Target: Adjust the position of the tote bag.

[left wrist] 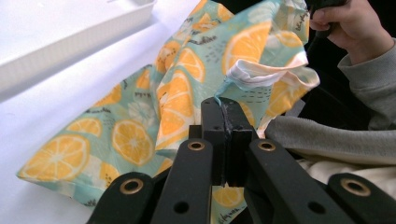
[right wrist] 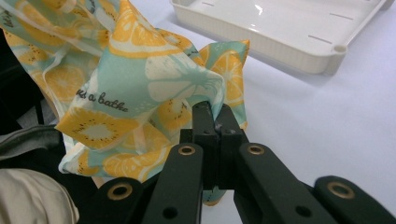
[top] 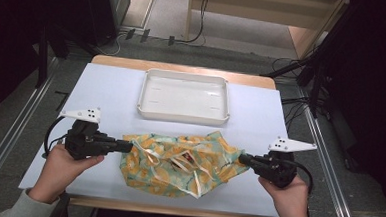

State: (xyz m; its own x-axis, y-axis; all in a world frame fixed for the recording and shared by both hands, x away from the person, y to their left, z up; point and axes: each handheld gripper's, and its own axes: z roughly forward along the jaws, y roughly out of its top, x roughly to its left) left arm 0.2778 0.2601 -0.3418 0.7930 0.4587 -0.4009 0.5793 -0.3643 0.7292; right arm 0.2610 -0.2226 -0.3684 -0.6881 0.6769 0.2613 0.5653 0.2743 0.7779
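Up close, the left gripper view shows what the high view cannot: the left gripper [left wrist: 226,109] has its two black jaws pressed together on a thin white-trimmed edge of the orange-slice print cloth [left wrist: 177,102], which rises and spreads away beyond the jaw tips. Past the cloth's far corner in that view sits the other hand [left wrist: 348,25], with a grey sleeve [left wrist: 336,140] just to the right of the jaws. The right gripper view gives the matching detail: the right gripper [right wrist: 214,114] is clamped on a bunched fold of the same cloth [right wrist: 140,70], with the print words "a bathe" legible just left of the jaws.

From above, the left gripper [top: 129,146] and the right gripper [top: 242,159] each bite one end of the cloth [top: 178,163], which hangs crumpled between them, with white ties lying in its folds. Ahead of both jaws, well clear of the cloth's far edge, stands the white plastic tray [top: 184,96], and a strip of bare pale table cover [top: 107,89] lies between tray and cloth. Outward of each gripper the cover runs open to the table's side edges, beyond which metal rails [top: 328,160] run. Behind the grippers the table's near edge is close, just past the cloth's lower hem.
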